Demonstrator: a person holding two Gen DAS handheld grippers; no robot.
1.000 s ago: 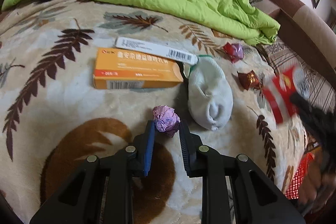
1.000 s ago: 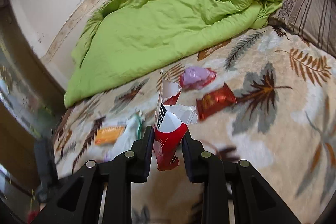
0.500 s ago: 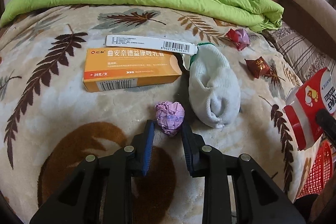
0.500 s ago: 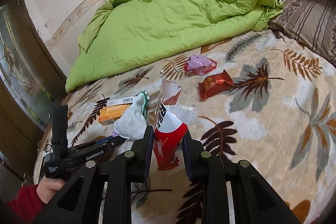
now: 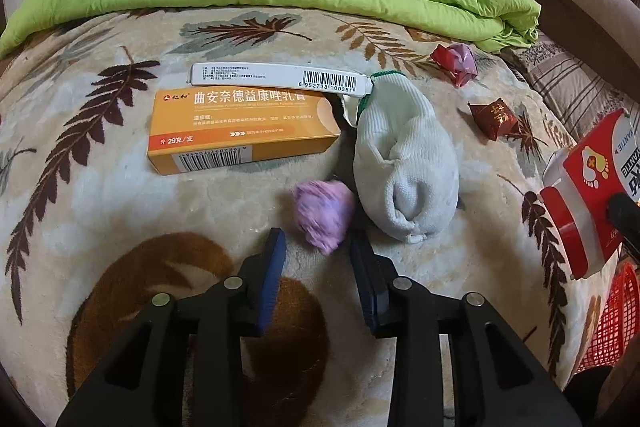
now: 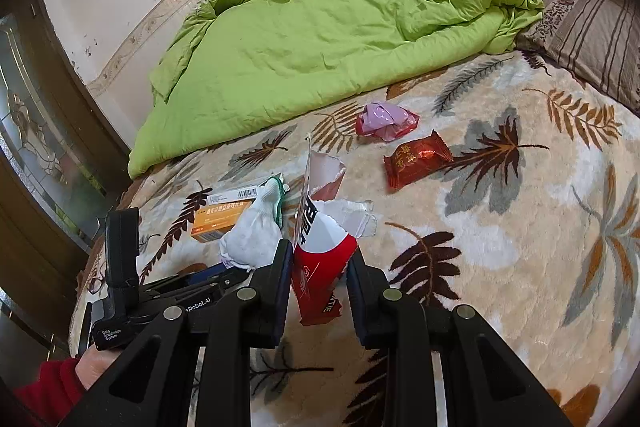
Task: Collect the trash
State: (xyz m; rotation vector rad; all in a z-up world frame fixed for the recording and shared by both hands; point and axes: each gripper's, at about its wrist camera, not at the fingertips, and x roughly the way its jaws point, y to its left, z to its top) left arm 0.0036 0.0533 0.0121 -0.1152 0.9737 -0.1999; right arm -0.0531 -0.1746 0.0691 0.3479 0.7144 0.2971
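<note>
A crumpled purple paper ball (image 5: pixel 324 215), blurred, lies on the leaf-patterned blanket (image 5: pixel 100 207) just past the tips of my left gripper (image 5: pixel 318 249). That gripper is open and the ball is not between its fingers. My right gripper (image 6: pixel 320 253) is shut on a torn red and white packet (image 6: pixel 320 259), also in the left wrist view as the packet (image 5: pixel 584 187) at the right edge. More trash lies around: an orange medicine box (image 5: pixel 240 131), a red candy wrapper (image 6: pixel 418 163) and a red and purple wrapper (image 6: pixel 384 121).
A white sock (image 5: pixel 404 163) lies right of the purple ball, touching the box's white flap (image 5: pixel 276 77). A green quilt (image 6: pixel 340 27) covers the bed's far side. A red mesh basket (image 5: pixel 612 323) shows past the bed's right edge. A hand in a red sleeve (image 6: pixel 52 387) holds the left gripper.
My left gripper's fingers have spread wider and the purple ball now sits beyond the tips, blurred. The right gripper with the packet has drawn nearer the left one.
</note>
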